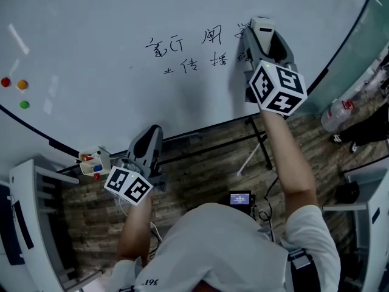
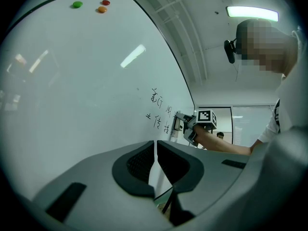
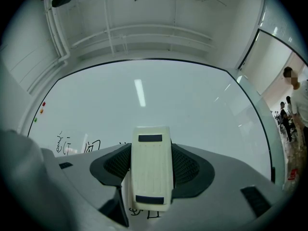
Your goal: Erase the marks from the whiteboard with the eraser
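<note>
Black handwritten marks (image 1: 182, 47) run in two rows across the whiteboard (image 1: 109, 11). My right gripper (image 1: 263, 40) is shut on a cream eraser (image 1: 262, 27), which is pressed to the board at the right end of the writing. In the right gripper view the eraser (image 3: 152, 167) stands upright between the jaws, with marks (image 3: 77, 146) to its left and a few strokes below it. My left gripper (image 1: 152, 140) hangs low by the board's bottom edge, its jaws closed on nothing (image 2: 155, 165). From there the marks (image 2: 159, 110) and the right gripper (image 2: 185, 127) show farther along the board.
Red (image 1: 5, 82), orange (image 1: 22, 84) and green (image 1: 24, 104) magnets sit at the board's left. A small tray with markers (image 1: 92, 162) hangs by the left gripper. The board's stand legs (image 1: 255, 151) and a small device (image 1: 240, 198) are on the wooden floor. People stand at the far right (image 3: 288, 105).
</note>
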The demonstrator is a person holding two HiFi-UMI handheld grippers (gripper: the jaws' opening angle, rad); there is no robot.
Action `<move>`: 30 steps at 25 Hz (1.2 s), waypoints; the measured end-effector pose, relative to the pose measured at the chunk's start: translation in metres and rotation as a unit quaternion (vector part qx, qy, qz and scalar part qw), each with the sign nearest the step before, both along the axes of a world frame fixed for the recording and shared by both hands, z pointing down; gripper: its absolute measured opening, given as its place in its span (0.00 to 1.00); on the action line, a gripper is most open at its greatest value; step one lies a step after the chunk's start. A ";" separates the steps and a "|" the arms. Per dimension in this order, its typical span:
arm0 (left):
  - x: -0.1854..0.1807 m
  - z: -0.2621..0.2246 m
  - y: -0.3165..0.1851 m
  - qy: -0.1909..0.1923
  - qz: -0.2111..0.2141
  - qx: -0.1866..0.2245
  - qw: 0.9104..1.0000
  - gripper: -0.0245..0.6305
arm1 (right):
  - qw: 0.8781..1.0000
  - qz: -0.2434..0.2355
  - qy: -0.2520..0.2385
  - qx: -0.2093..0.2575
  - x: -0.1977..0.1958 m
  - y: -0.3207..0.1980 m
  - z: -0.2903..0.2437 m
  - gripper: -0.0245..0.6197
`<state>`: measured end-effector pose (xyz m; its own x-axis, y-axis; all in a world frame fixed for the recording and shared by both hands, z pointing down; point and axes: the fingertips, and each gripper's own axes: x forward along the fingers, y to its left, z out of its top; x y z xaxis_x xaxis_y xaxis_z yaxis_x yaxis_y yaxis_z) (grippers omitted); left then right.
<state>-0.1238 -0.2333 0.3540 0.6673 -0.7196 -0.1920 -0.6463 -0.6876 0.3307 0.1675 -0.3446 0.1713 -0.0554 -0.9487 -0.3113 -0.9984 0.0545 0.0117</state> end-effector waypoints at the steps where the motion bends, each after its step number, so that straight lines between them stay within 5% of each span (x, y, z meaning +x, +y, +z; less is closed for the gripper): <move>1: -0.002 0.000 0.000 0.000 0.000 0.000 1.000 0.05 | 1.000 0.000 0.000 0.000 -0.002 0.000 0.000 0.45; 30: -0.027 0.004 0.006 0.000 -0.001 -0.002 1.000 0.05 | 1.000 -0.017 0.005 -0.001 -0.062 0.003 0.006 0.45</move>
<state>-0.1510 -0.2276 0.3582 0.6663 -0.7211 -0.1897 -0.6470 -0.6856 0.3336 0.1058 -0.3415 0.1771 -0.0906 -0.9470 -0.3082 -0.9959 0.0882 0.0219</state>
